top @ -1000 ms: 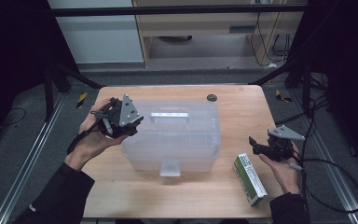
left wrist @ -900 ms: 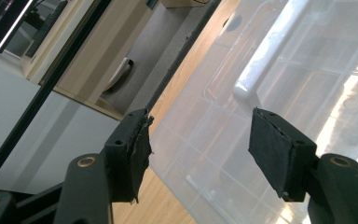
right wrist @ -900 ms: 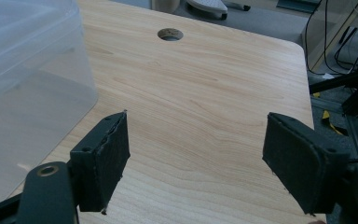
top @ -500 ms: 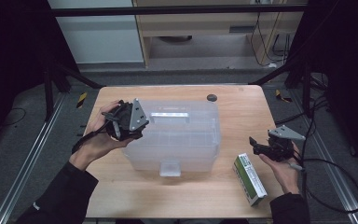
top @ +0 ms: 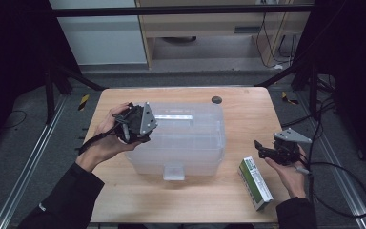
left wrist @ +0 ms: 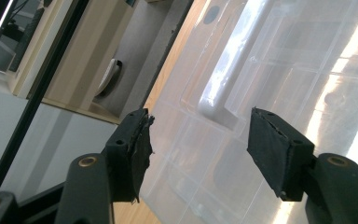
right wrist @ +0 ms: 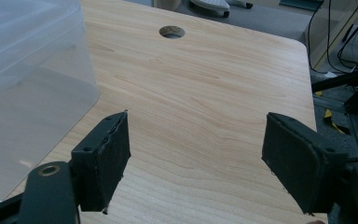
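Clear plastic storage box [top: 181, 140] sits mid-frame on the tabletop [top: 238, 112]. Left gripper [top: 132, 125] hovers over its upper-left corner w/ jaws spread, near the white handle [left wrist: 223, 70]. Right gripper [top: 267, 151], jaws spread, lower right above a green-white carton [top: 255, 183].

A light wooden table [top: 248, 114] with rounded corners stands on a grey floor [top: 24, 143]. A small round hole [top: 216, 99] sits near the table's far edge, right of centre. Beyond the table are a white panel [top: 100, 33] and, to its right, a pale wooden cabinet [top: 209, 19], with dark cables [top: 271, 43] hanging beside it. A black bar [top: 181, 10] crosses in front of them. Yellow-and-black striped markers [top: 84, 101] lie on the floor off both far corners, and metal rails [top: 28, 167] run along either side.
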Available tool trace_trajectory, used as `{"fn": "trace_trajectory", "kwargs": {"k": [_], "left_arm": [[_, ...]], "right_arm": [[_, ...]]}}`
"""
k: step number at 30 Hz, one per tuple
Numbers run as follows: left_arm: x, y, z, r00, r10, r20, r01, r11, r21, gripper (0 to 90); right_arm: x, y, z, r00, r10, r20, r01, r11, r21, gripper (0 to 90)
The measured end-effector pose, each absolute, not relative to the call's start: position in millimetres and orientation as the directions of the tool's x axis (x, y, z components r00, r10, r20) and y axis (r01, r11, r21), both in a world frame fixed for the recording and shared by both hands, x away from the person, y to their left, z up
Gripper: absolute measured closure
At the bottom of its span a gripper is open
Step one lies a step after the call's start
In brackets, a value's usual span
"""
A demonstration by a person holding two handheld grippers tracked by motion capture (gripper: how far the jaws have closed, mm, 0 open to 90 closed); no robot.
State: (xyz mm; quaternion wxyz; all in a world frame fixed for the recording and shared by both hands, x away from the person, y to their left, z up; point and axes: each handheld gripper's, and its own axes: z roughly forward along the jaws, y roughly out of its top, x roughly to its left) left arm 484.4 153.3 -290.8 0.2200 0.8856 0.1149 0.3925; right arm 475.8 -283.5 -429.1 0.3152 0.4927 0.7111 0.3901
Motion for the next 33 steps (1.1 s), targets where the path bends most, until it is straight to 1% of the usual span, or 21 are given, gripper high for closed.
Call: {"fn": "trace_trajectory", "kwargs": {"k": [14, 19, 23, 33], "left_arm": [[493.0, 141.8, -298.0, 0.680, 0.346, 0.646, 0.016, -0.888, 0.460, 39.9], [497.1, 136.2, -300.3, 0.686, 0.323, 0.652, 0.003, -0.897, 0.441, 40.7], [499.2, 133.3, -300.7, 0.685, 0.316, 0.657, -0.007, -0.898, 0.439, 42.9], [502.6, 128.5, -303.0, 0.685, 0.270, 0.677, -0.025, -0.919, 0.393, 46.7]], "right_arm": [[476.3, -282.5, -430.2, -0.331, 0.942, -0.059, 0.464, 0.217, 0.859, 28.2], [476.6, -281.7, -431.0, -0.338, 0.939, -0.060, 0.468, 0.223, 0.855, 30.2], [476.6, -281.9, -431.2, -0.341, 0.938, -0.060, 0.468, 0.225, 0.855, 31.3], [477.0, -281.6, -431.9, -0.346, 0.936, -0.061, 0.473, 0.230, 0.851, 32.6]]}}
